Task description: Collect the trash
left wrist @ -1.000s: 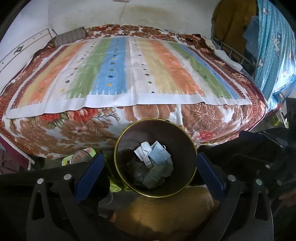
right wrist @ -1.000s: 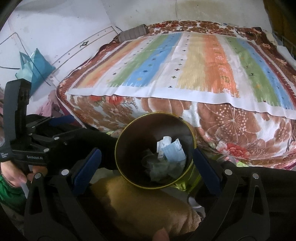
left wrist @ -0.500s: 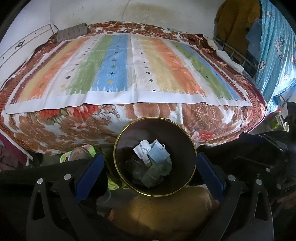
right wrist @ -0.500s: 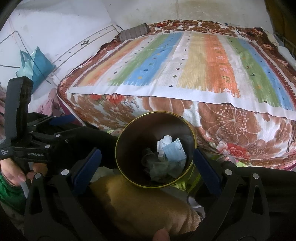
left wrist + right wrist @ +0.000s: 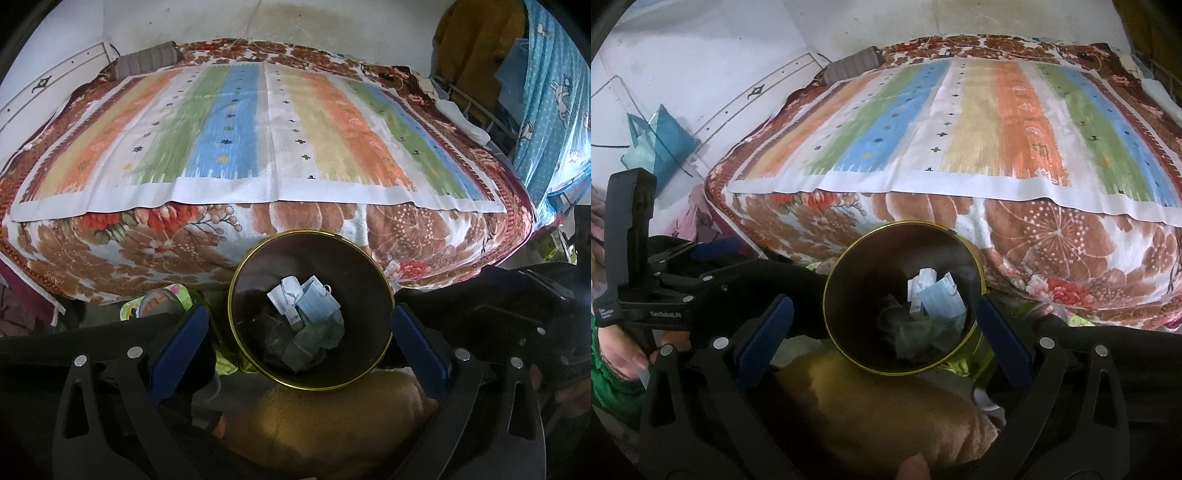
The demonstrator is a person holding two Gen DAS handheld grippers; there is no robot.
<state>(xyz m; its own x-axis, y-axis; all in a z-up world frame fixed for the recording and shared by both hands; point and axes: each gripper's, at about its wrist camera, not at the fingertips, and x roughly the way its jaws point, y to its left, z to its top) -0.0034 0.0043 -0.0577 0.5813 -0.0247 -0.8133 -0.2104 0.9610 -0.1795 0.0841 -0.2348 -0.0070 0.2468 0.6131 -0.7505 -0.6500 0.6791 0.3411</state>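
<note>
**Both grippers hanging open over the bin at the foot of the bed**

The left gripper is hanging over the bin with its blue-padded fingers spread wide, one on each side of the brass-coloured rim, and gripping nothing. The right gripper is doing the same from the right side, fingers wide apart and holding nothing. In the right wrist view, the left gripper is showing at the left edge, with the person's hand wrapping its handle.

The bin is standing on the floor just near of the bed, its dark inside facing up. The trash is lying at its bottom: a light blue face mask is resting on top, a white paper scrap is leaning just left of it, and crumpled greenish wrappers are sitting nearer. In the right wrist view the face mask is lying toward the bin's right wall.

A striped cloth is covering the top of the bed over a brown flowered blanket. A grey pillow is lying at the far left corner. A tan furry cushion is sitting just near of the bin, touching its rim in view. A blue curtain is hanging at the far right.
</note>
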